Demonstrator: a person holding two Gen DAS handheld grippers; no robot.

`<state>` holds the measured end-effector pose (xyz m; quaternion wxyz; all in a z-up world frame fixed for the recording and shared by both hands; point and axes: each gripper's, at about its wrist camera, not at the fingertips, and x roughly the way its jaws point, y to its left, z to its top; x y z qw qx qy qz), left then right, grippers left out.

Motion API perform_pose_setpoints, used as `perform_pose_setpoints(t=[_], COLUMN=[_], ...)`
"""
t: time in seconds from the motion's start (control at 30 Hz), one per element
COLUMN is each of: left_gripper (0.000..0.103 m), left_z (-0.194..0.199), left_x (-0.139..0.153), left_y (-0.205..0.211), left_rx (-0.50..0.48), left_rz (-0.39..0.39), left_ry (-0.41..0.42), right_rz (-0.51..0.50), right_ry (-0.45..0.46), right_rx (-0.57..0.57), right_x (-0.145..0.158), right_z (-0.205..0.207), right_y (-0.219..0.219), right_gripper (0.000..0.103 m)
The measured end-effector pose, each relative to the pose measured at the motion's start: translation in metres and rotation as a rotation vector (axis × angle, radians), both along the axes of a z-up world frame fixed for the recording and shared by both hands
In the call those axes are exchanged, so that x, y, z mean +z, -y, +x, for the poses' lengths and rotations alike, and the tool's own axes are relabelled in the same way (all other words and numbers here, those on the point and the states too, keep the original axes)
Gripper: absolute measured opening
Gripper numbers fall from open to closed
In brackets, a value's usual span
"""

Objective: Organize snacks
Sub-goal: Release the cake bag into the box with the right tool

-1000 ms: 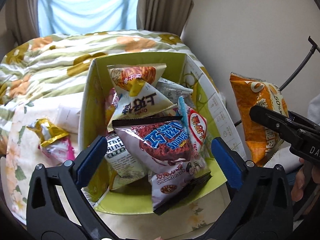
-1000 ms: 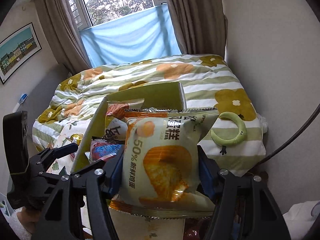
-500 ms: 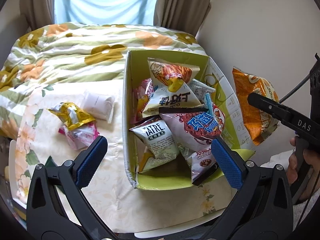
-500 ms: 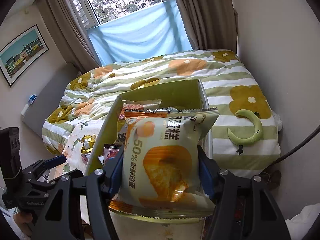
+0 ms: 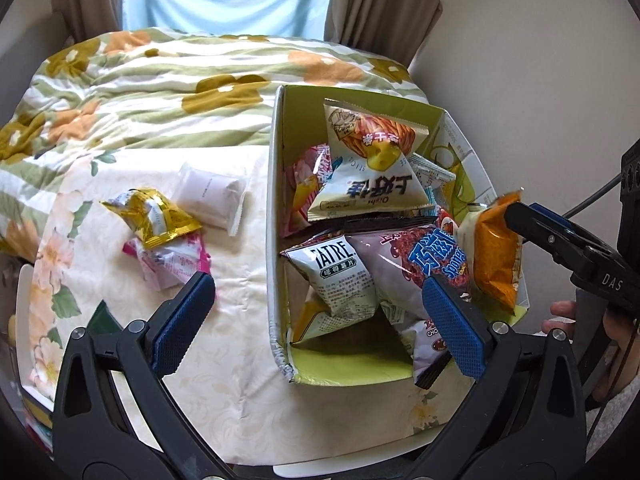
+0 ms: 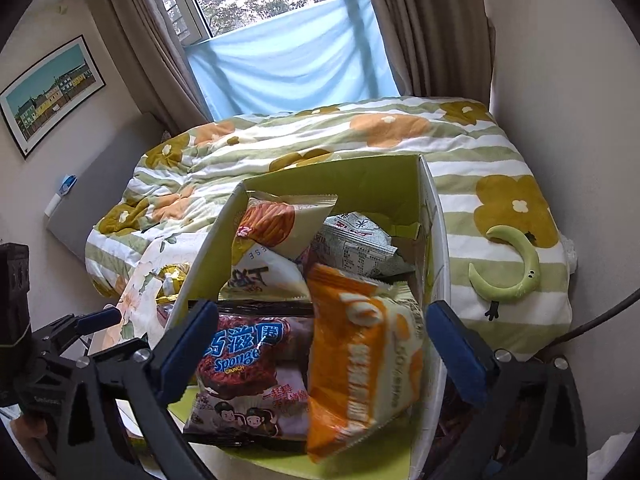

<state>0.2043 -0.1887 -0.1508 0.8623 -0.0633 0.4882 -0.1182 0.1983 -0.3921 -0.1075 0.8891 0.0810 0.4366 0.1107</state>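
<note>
The right gripper [image 6: 318,344] is opening, its pads clear of the blurred orange packet [image 6: 360,364] tilted atop snacks in the green box [image 6: 352,176], beyond which the empty left gripper [image 5: 316,320] gapes, half hiding lower bags.

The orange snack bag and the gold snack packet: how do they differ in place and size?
The orange snack bag is in the green cardboard box, leaning on other snacks; the gold snack packet lies outside it on the floral cloth. The orange snack bag looks larger; the gold snack packet is small and crumpled, resting on a pink packet. Both are sealed.
</note>
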Motion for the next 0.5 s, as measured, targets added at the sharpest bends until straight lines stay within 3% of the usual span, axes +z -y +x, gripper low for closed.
perform_pose_setpoints(t=[0.27,0.5], left_gripper=[0.102,0.102], left_z=[-0.011,-0.038], left_x=[0.005,0.036], left_y=[-0.007,-0.019], left_rx=[0.025,0.036], left_rz=[-0.001,0.017], left_ry=[0.009,0.094], right_rz=[-0.008,-0.018], right_ry=[0.001,0.035], right_rx=[-0.001,0.023], right_x=[0.003,0.030], right_z=[-0.009,-0.026], right_y=[0.002,-0.010], right_gripper=[0.103,0.103])
